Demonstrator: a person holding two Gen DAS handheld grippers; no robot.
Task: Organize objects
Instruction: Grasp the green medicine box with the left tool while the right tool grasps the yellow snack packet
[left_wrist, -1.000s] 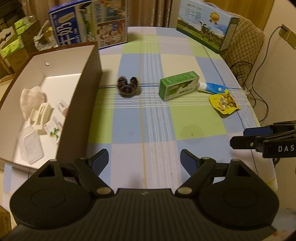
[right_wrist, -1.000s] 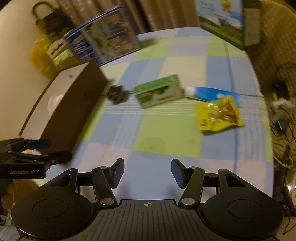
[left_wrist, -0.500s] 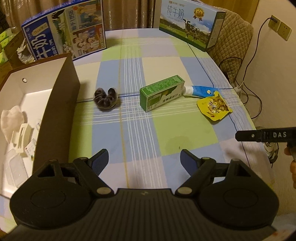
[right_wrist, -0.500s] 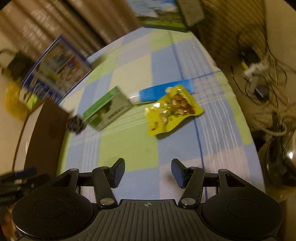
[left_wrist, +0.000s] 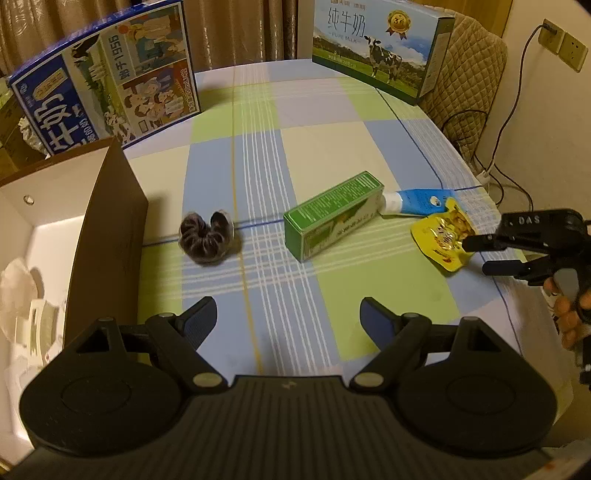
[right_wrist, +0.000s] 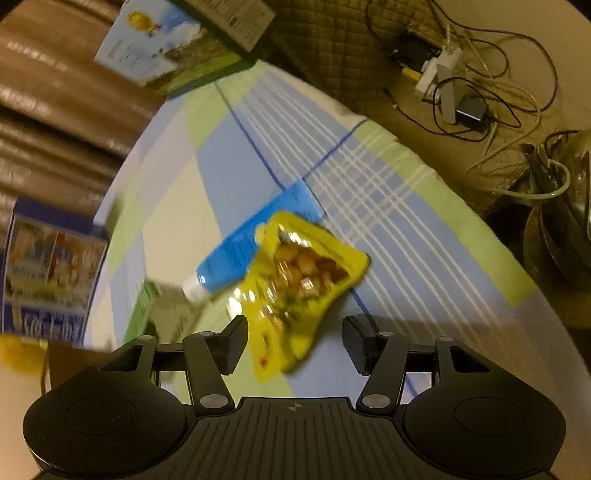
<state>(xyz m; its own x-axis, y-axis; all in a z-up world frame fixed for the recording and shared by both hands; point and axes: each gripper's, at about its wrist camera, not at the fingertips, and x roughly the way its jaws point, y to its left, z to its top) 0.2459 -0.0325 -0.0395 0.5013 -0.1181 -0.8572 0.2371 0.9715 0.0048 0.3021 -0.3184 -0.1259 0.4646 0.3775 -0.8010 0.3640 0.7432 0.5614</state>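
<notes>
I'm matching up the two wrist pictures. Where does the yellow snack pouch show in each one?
Left wrist view: the yellow snack pouch lies at right of middle on the checked tablecloth, just ahead of the right gripper.
Right wrist view: low in the centre, its near end between the open fingers.
Shared landmark: the blue tube, its end under the pouch.

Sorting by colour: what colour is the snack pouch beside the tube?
Yellow, with a clear window showing brownish snacks: the snack pouch shows best in the right wrist view.

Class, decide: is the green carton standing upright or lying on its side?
Lying on its side: the green carton rests lengthwise on the tablecloth, its long face up.
</notes>
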